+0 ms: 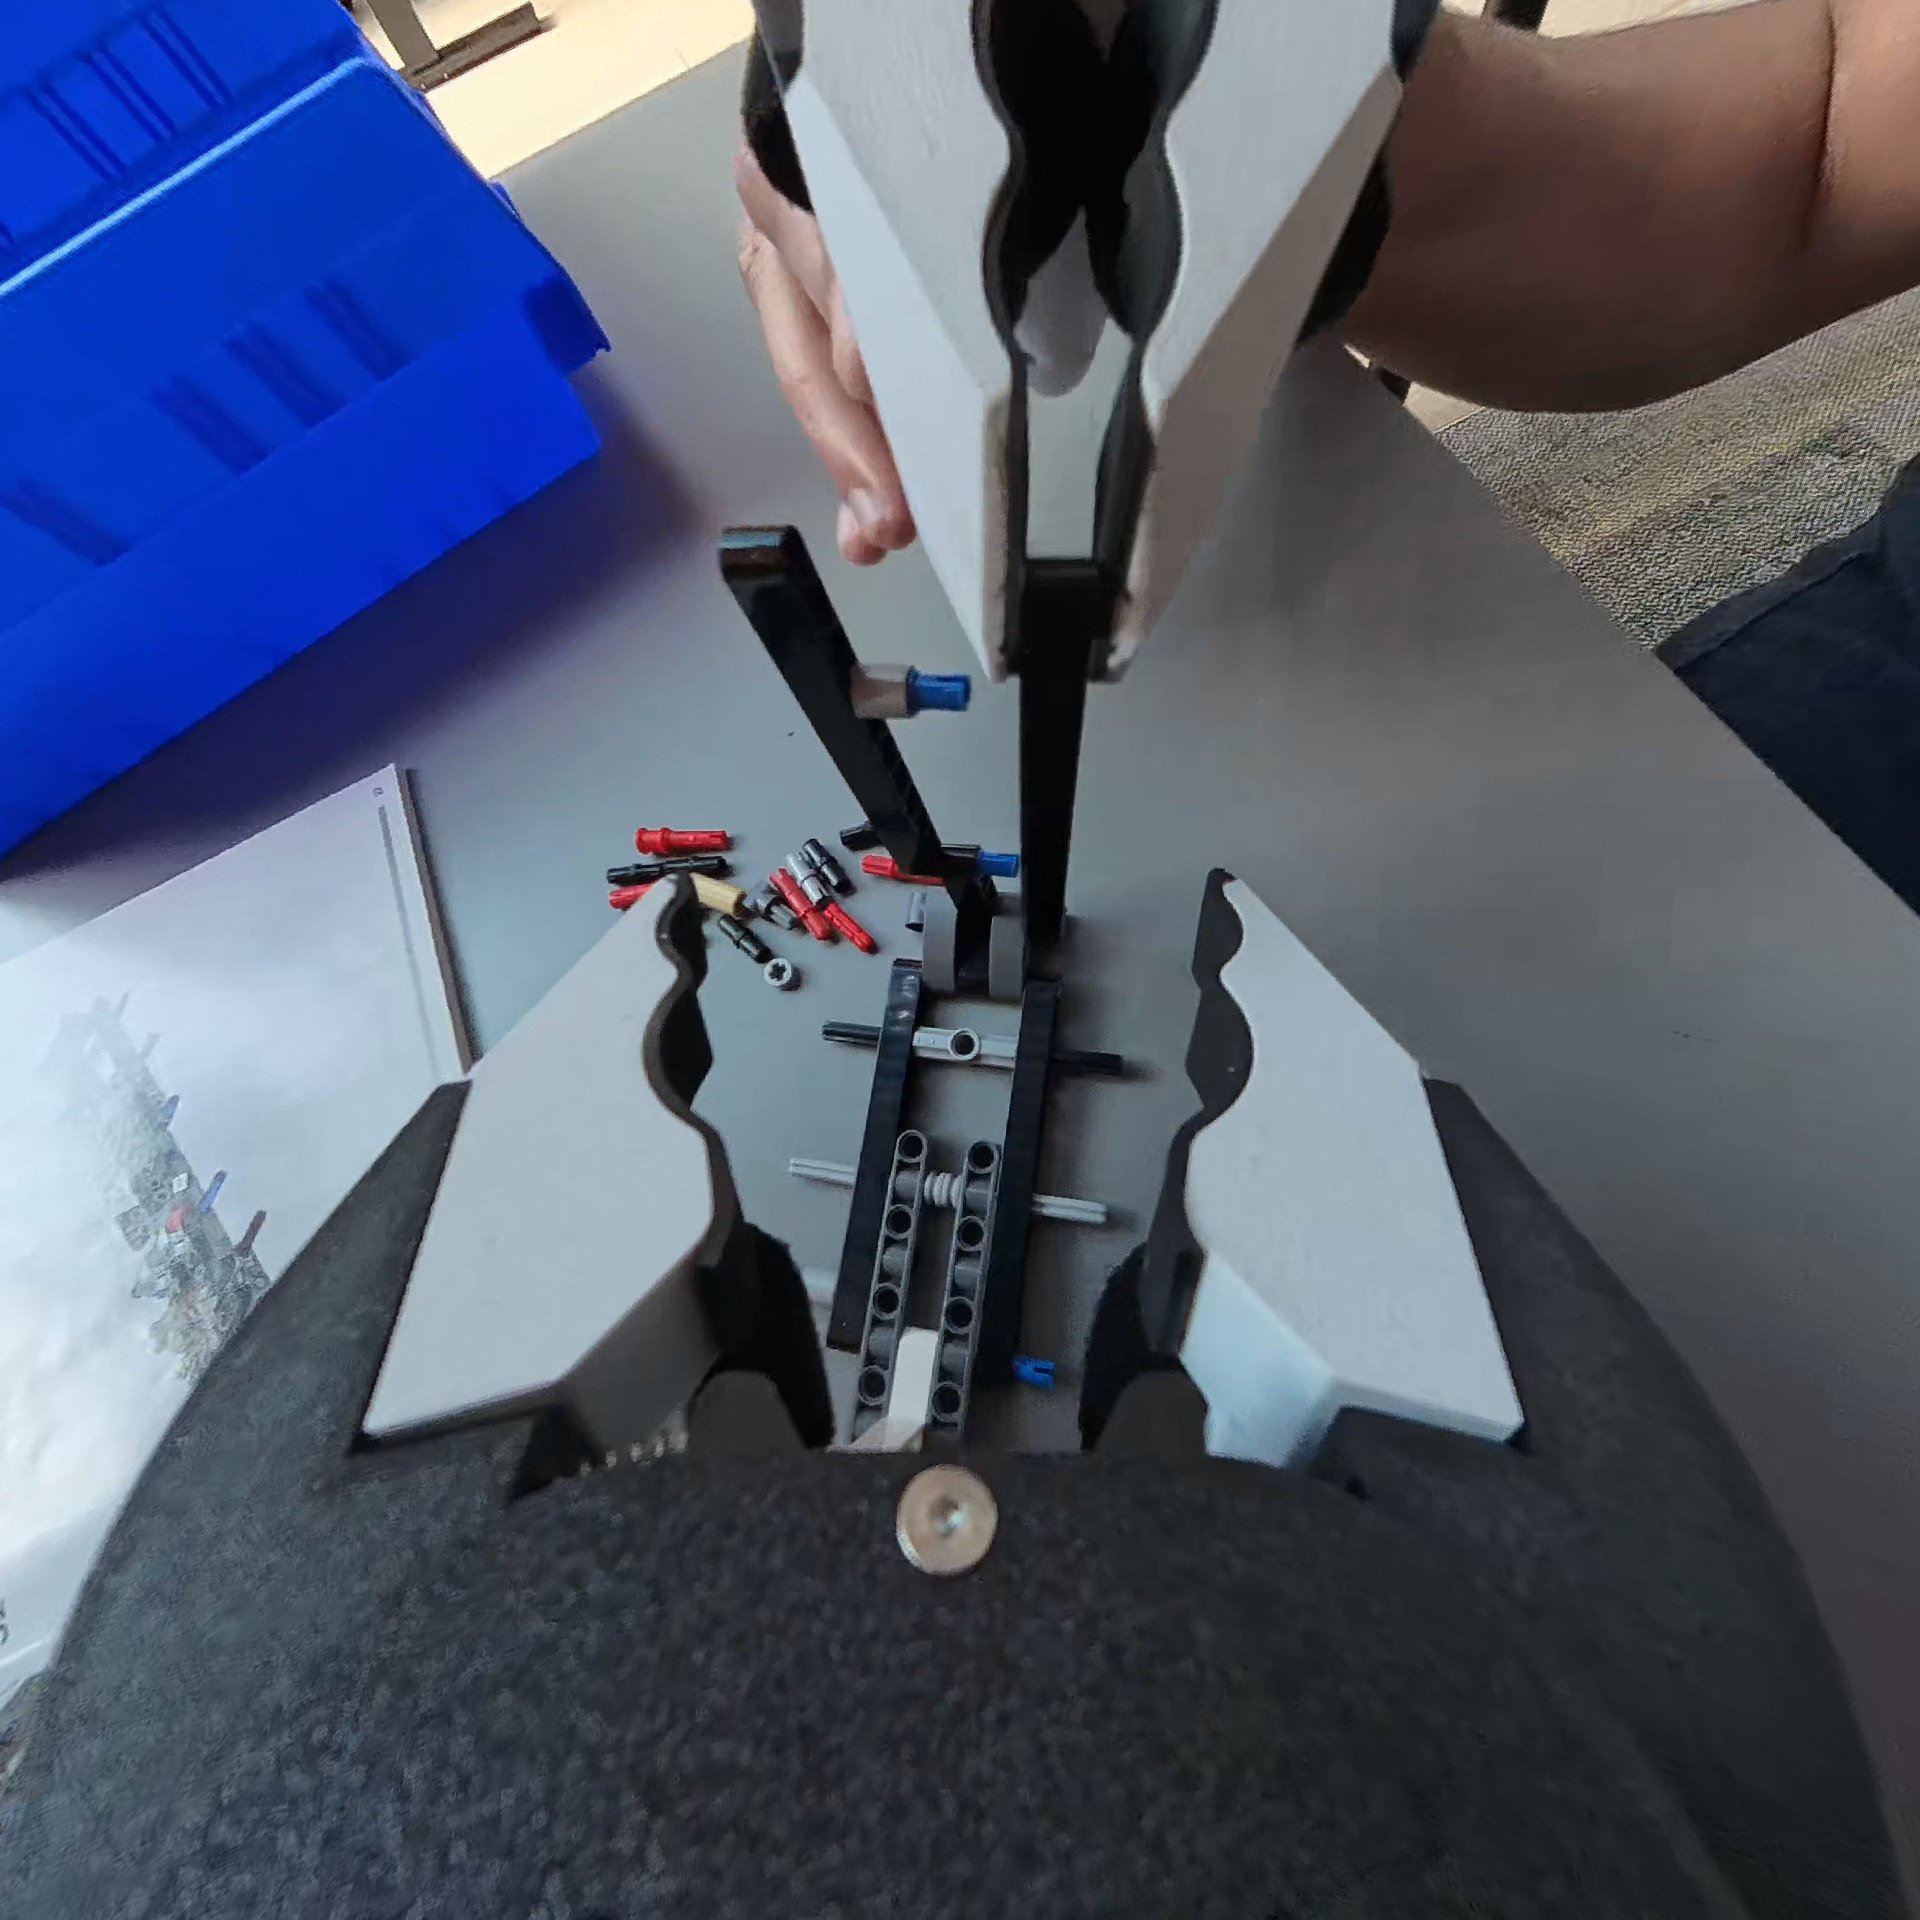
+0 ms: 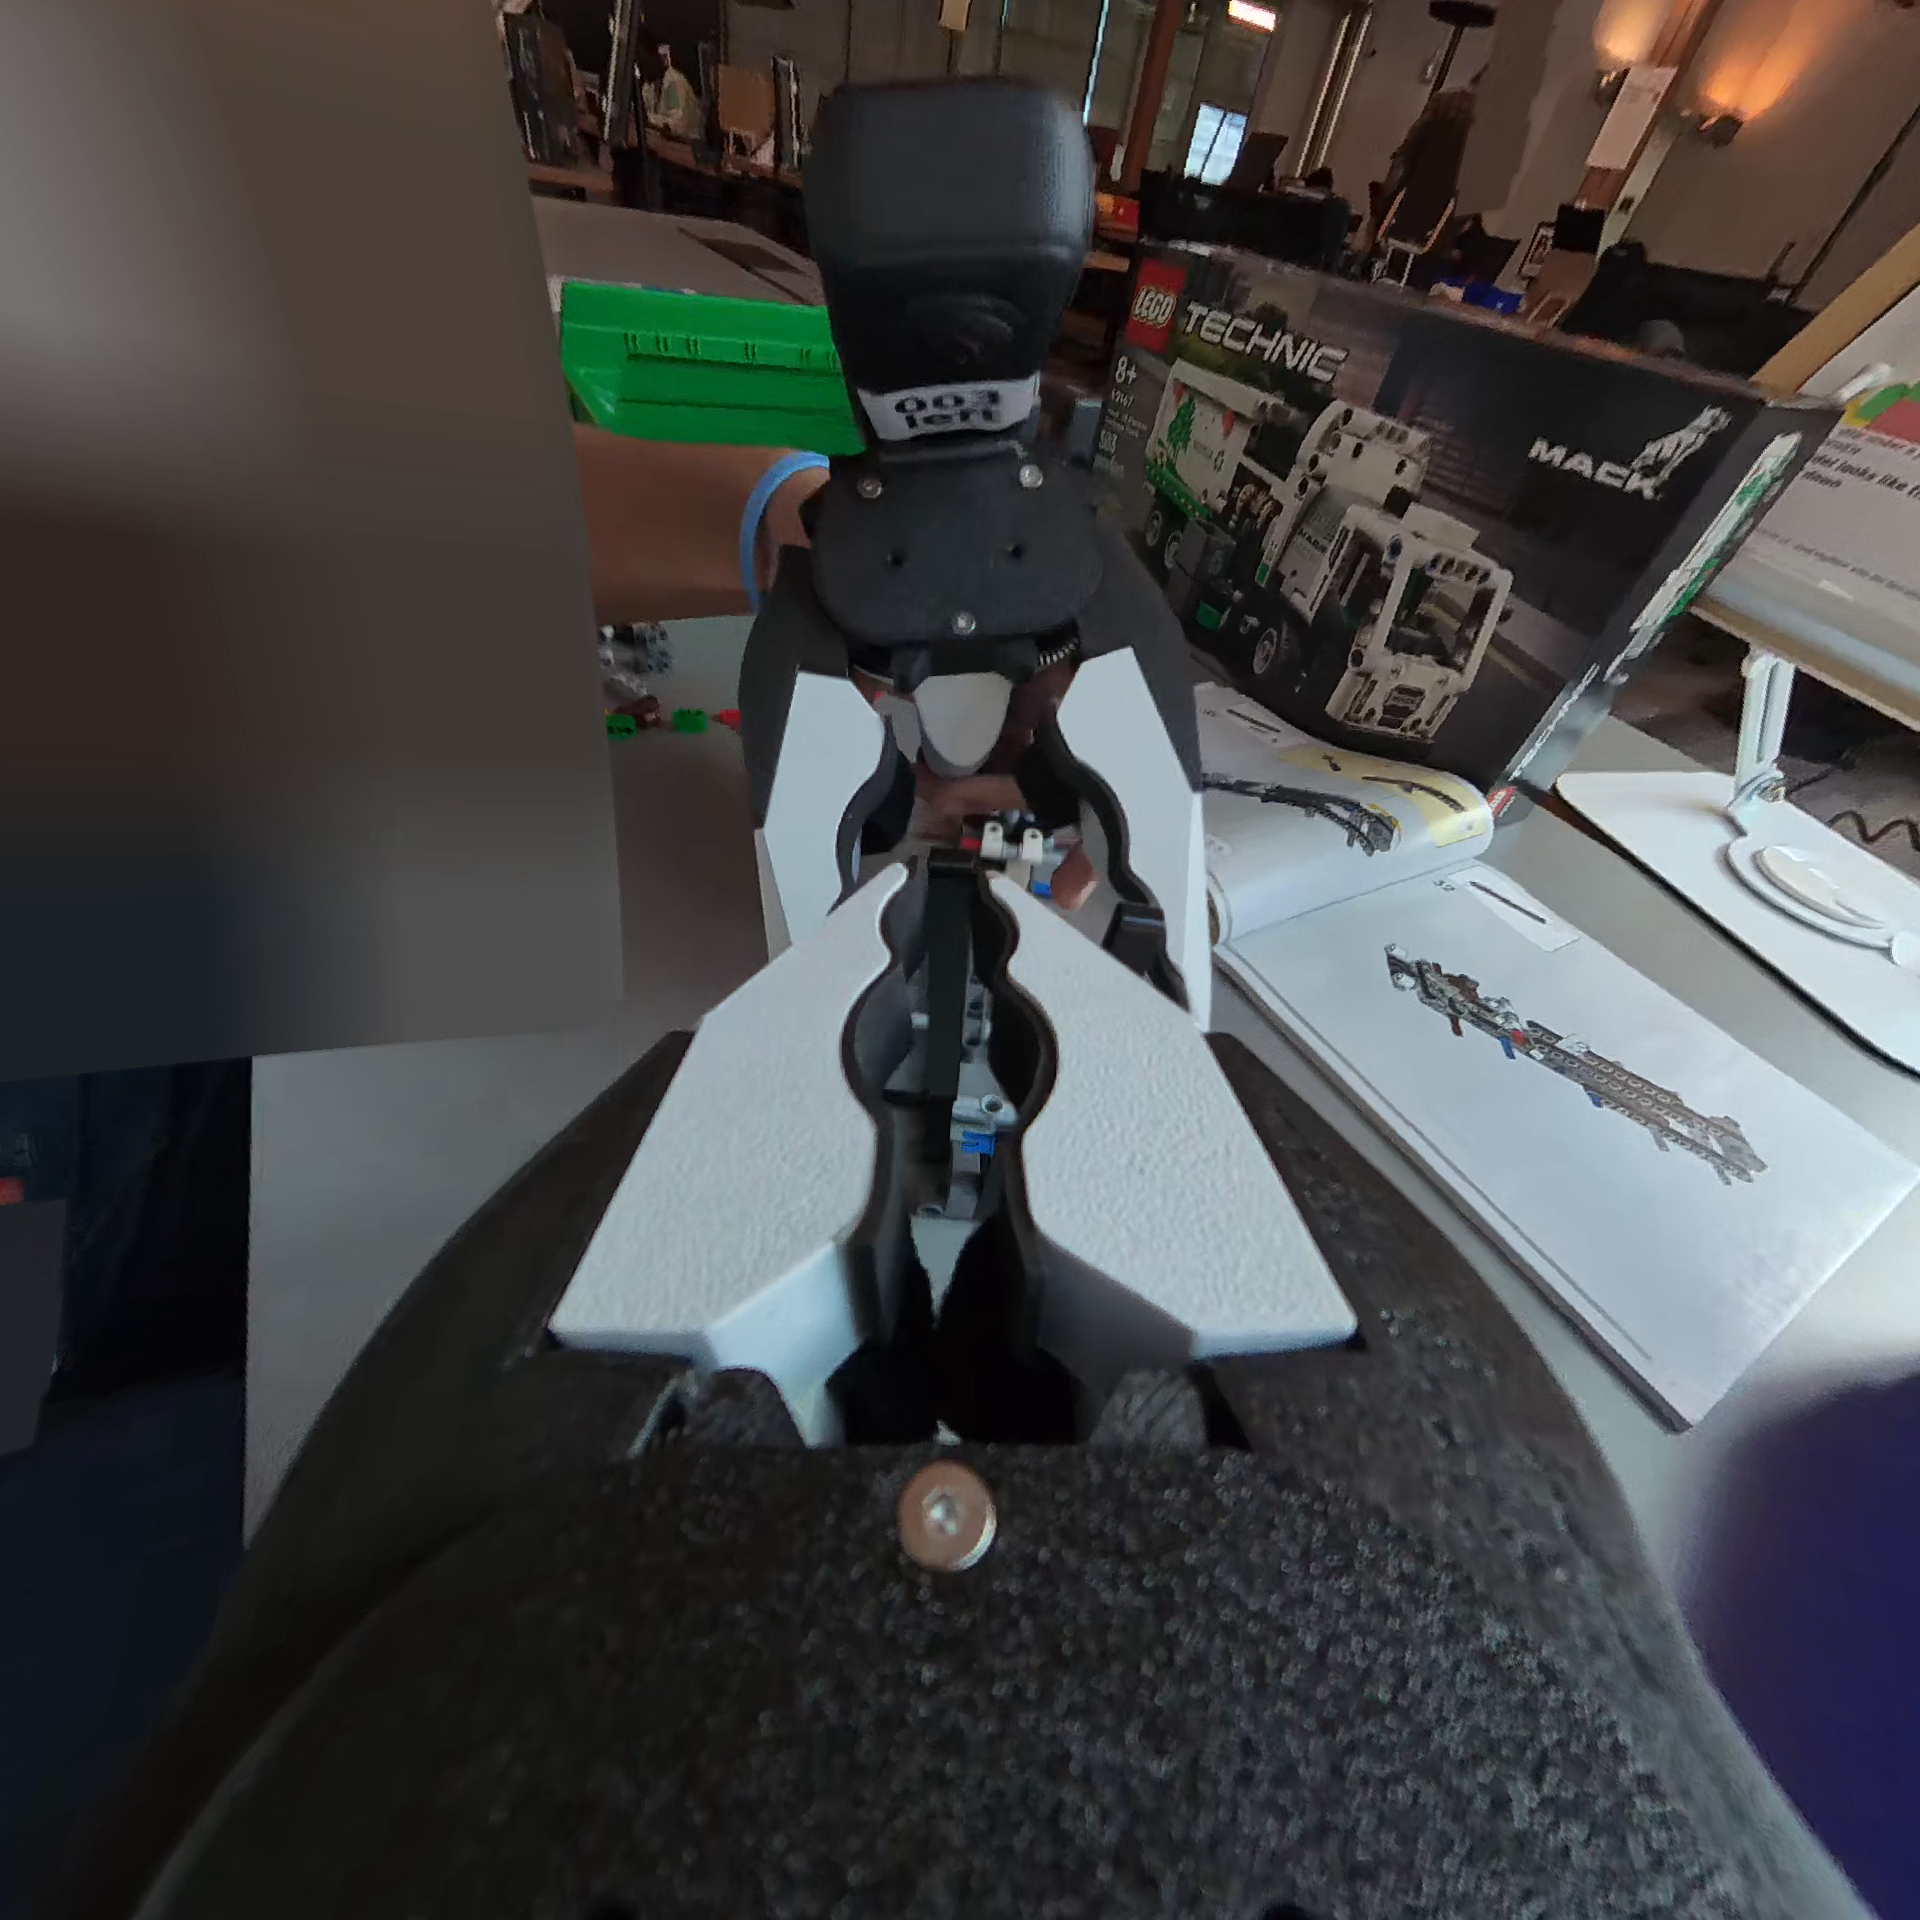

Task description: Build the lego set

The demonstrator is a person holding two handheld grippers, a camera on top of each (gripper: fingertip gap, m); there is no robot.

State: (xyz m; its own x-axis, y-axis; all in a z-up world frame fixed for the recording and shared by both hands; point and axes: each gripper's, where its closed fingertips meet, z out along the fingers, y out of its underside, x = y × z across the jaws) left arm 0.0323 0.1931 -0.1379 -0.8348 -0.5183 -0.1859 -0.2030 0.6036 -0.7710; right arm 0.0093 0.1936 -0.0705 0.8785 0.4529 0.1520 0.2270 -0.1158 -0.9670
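Observation:
My left gripper (image 1: pixel 948 888) is open wide and holds nothing. A brick assembly of black and grey holed beams (image 1: pixel 940 1236) lies on the grey table (image 1: pixel 1455 935) between its fingers, touching neither pad. My right gripper (image 1: pixel 1060 644) comes down from above, shut on the top of an upright black beam (image 1: pixel 1049 790) that rises from the assembly's far end. A second black beam (image 1: pixel 821 707) leans to the left and carries a grey connector with a blue pin (image 1: pixel 935 691). In the right wrist view my right gripper (image 2: pixel 948 883) pinches the black beam (image 2: pixel 948 987). The open left gripper (image 2: pixel 982 831) faces it.
Loose red, black, grey and tan pins (image 1: pixel 748 894) lie left of the assembly. A blue bin (image 1: pixel 260 364) stands at the far left, above an open booklet (image 1: pixel 208 1091). The right wrist view shows a toy truck box (image 2: pixel 1455 499), a green bin (image 2: pixel 707 364) and the booklet (image 2: pixel 1558 1091). Some 7 cm of space lies between my two pairs of fingers.

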